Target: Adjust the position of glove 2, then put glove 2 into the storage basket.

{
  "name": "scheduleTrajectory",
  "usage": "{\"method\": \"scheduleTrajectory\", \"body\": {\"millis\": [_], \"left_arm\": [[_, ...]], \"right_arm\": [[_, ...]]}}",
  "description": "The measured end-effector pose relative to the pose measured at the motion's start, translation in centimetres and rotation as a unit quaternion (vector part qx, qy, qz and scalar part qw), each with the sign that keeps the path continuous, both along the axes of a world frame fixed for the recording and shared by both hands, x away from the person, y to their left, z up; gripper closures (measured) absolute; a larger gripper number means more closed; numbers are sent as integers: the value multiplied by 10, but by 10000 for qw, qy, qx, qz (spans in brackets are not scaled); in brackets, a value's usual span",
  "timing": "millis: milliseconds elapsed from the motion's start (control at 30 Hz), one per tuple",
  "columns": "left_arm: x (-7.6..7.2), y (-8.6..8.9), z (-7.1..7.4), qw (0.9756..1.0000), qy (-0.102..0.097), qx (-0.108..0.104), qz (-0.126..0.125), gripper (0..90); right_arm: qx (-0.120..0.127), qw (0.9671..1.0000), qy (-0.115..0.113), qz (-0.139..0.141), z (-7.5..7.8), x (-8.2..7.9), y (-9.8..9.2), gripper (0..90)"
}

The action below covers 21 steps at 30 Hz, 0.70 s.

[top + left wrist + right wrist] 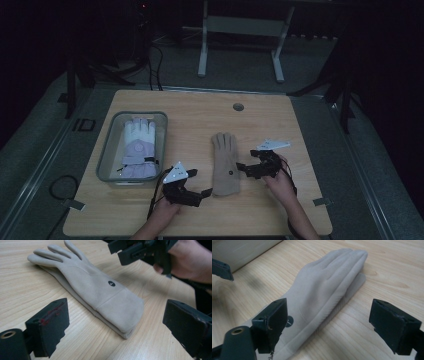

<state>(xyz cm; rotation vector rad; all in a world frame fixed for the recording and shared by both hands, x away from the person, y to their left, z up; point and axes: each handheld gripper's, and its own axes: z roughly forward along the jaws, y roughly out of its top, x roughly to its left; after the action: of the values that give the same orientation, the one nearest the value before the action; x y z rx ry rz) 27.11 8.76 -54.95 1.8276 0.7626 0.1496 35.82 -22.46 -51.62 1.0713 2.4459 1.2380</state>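
Observation:
A beige glove (225,162) lies flat in the middle of the wooden table (200,110), fingers pointing away from me, with a second beige layer under it. My left gripper (205,192) sits by the cuff's near left corner, jaws open, and the cuff (122,312) lies a little ahead of them, untouched. My right gripper (243,167) stands open at the glove's right side. In the right gripper view the glove (324,292) runs past its left jaw without being pinched. The right gripper (140,251) also hangs beyond the glove in the left gripper view.
A grey plastic bin (107,145) stands at the table's left with a white and lilac glove (137,147) inside. A round cable hole (238,106) sits near the far edge. The bin's wall (242,250) is in the right gripper view.

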Motion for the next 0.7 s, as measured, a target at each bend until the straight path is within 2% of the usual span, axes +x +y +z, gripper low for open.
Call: {"method": "scheduleTrajectory", "body": {"millis": [100, 200, 267, 333, 433, 467, 500, 533, 600, 700], "left_arm": [[0, -1, 0, 9999, -45, 154, 36, 86], [0, -3, -2, 9998, -18, 221, 16, 90], [0, -4, -2, 9997, -7, 254, -26, 90], [-2, -8, 0, 9992, -98, 386, -78, 90], [-3, -14, 3, 9981, -201, 542, -233, 126], [-3, -16, 4, 9977, -225, 577, -286, 141], [-3, -16, 4, 9977, -225, 577, -286, 141], [-3, -21, 7, 9961, -297, 642, -522, 141], [-1, -27, 9, 9949, -323, 694, -658, 144], [2, -35, 12, 9933, -356, 723, -832, 146]], "right_arm": [[201, 9997, 74, -67, 4, 2, -7, 156], [217, 9997, -31, -56, 6, 1, -9, 159], [124, 9998, -153, -33, 7, 0, -8, 158], [152, 9998, -92, 63, 6, 1, -7, 144], [238, 9996, 125, 63, 5, 5, -6, 118], [198, 9996, 162, -91, 4, 8, -3, 129], [198, 9996, 162, -91, 4, 8, -3, 129], [166, 9996, 192, -78, 4, 9, -2, 117], [263, 9993, 274, -30, 2, 18, 3, 107], [323, 9988, 331, -161, 3, 29, 6, 131]]}}
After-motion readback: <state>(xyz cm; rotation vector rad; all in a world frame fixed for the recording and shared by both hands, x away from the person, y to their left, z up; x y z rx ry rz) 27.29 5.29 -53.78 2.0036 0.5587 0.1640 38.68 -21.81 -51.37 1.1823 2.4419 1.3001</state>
